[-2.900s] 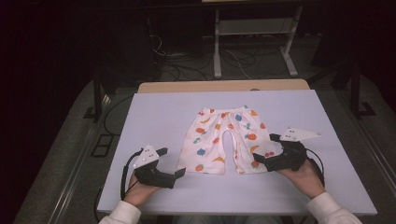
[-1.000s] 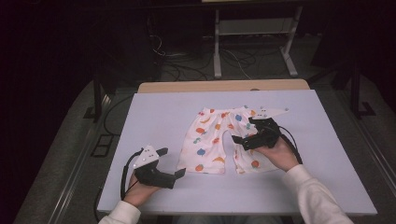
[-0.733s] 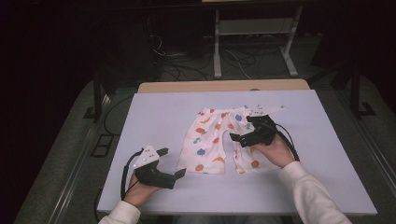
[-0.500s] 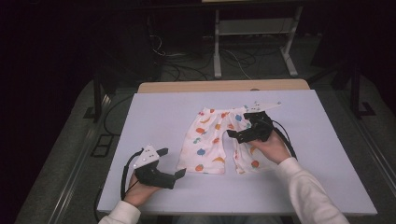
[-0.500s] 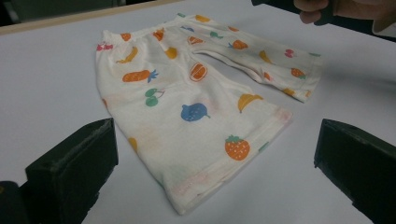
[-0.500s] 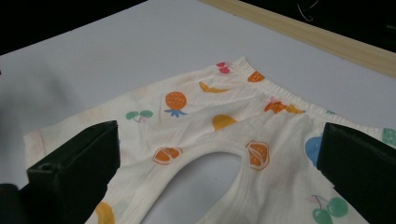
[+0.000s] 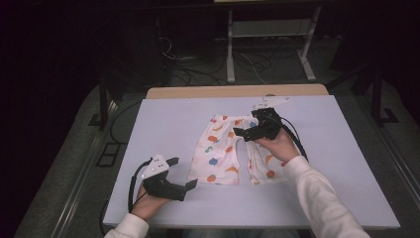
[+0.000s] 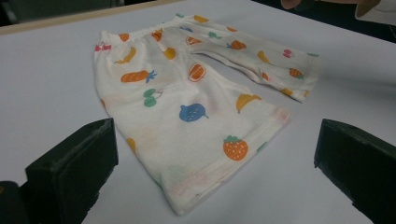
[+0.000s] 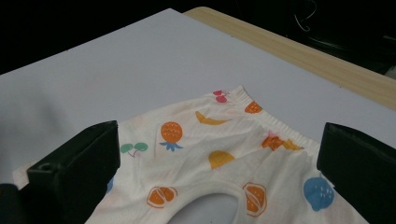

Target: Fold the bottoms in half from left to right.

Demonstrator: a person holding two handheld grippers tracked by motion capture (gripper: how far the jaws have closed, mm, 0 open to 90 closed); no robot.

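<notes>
A pair of small white shorts (image 7: 233, 150) printed with coloured fruit lies spread flat on the pale table (image 7: 163, 124), roughly at its middle, with the waistband toward the far wooden edge (image 7: 237, 91) and the two legs pointing back toward the person. The right hand-held gripper (image 7: 243, 133) hangs over the shorts near the waistband, above the right leg and the crotch, held by the right hand (image 7: 275, 144), whose white sleeve (image 7: 317, 198) reaches in across the right leg of the shorts. In the right gripper view its jaws stand wide apart and released, one on each side of the shorts (image 9: 224, 154), with the elastic waistband (image 9: 266, 119) and the curved crotch opening between them; whether the jaws touch the cloth cannot be told. The left hand-held gripper (image 7: 181, 173) sits on the table just beside the shorts, off the hem of the left leg, gripped by the left hand (image 7: 148, 201) at the near edge. Its jaws are also spread and released, grasping nothing; in the left gripper view they frame the hem of the nearer leg of the shorts (image 8: 201, 116), which lies ahead of them and apart from both. Past the table, beyond the waistband side of the shorts, a metal stand (image 7: 270, 44) and loose cables (image 7: 198, 69) rest on the dark floor.
</notes>
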